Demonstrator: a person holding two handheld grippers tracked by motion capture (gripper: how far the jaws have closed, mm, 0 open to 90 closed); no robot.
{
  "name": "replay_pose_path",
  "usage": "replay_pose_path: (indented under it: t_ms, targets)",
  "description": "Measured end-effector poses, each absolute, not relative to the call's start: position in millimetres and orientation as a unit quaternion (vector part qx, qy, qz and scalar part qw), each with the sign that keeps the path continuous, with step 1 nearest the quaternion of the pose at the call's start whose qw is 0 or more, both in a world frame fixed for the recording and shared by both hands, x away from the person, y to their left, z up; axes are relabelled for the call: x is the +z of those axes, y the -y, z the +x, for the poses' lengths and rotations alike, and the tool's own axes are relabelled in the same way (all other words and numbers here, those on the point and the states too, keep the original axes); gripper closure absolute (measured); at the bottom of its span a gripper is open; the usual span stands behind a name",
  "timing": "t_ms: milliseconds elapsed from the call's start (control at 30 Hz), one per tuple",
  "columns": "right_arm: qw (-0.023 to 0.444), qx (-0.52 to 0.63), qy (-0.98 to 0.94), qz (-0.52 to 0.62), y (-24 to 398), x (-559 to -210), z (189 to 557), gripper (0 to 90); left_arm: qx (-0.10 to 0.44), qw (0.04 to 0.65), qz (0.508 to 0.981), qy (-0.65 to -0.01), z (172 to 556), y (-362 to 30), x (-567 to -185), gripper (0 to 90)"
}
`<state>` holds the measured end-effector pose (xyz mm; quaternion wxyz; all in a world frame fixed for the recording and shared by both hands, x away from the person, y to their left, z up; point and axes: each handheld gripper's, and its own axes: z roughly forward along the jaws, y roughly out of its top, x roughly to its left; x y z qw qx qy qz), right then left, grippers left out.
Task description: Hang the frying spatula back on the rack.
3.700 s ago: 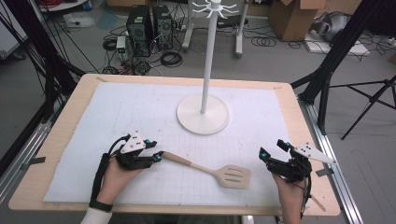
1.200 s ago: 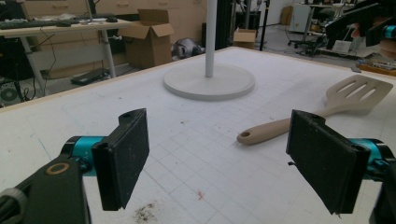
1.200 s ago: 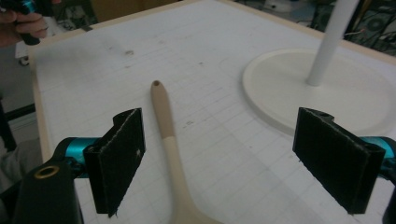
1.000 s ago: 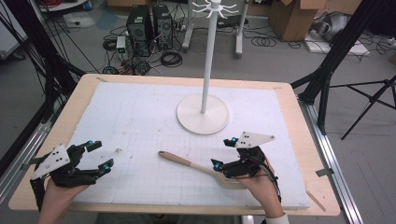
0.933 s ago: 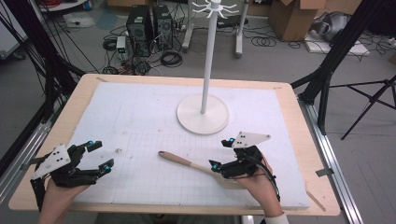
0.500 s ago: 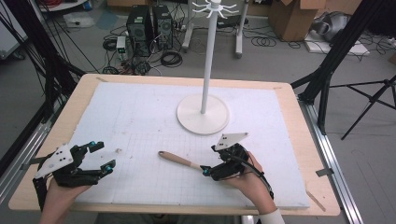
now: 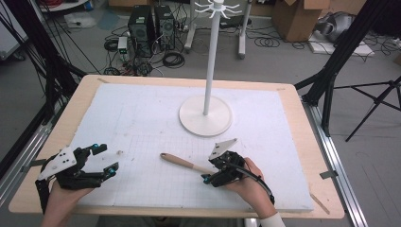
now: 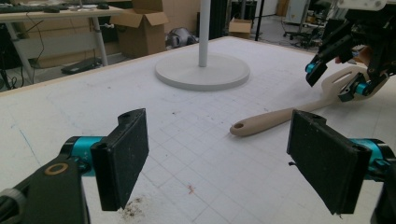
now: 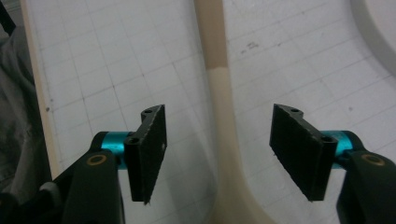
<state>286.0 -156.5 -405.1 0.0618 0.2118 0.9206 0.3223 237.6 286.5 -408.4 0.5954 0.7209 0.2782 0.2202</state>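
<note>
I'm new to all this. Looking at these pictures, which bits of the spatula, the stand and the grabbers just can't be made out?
- Beige slotted spatula: high view, blade hidden under the right gripper and hand.
- Same spatula: right gripper view, handle end and blade cut off by the top and bottom edges.
- White hook stand: left gripper view, its top is cut off.
- Left gripper: its own view, body cut off below.

No text, label, brand, number or sign can be read anywhere here; the white foam mat (image 7: 142, 123) on the surface bears only a faint printed grid of squares, without figures.
</note>
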Motion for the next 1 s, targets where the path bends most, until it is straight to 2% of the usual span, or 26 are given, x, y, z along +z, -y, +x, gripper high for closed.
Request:
replay_pose_path:
  t_ms: [400,1000]
  targets:
    - [0.052,0.287,-0.930,0.226,151,-412,290,51.8,0.216,0.595,0.722,-0.281,238,-285,-410,21.1]
    - [0.045,0.253,-0.934,0.249,145,-419,297,62.2,0.215,0.593,0.722,-0.283,239,-284,-411,21.1]
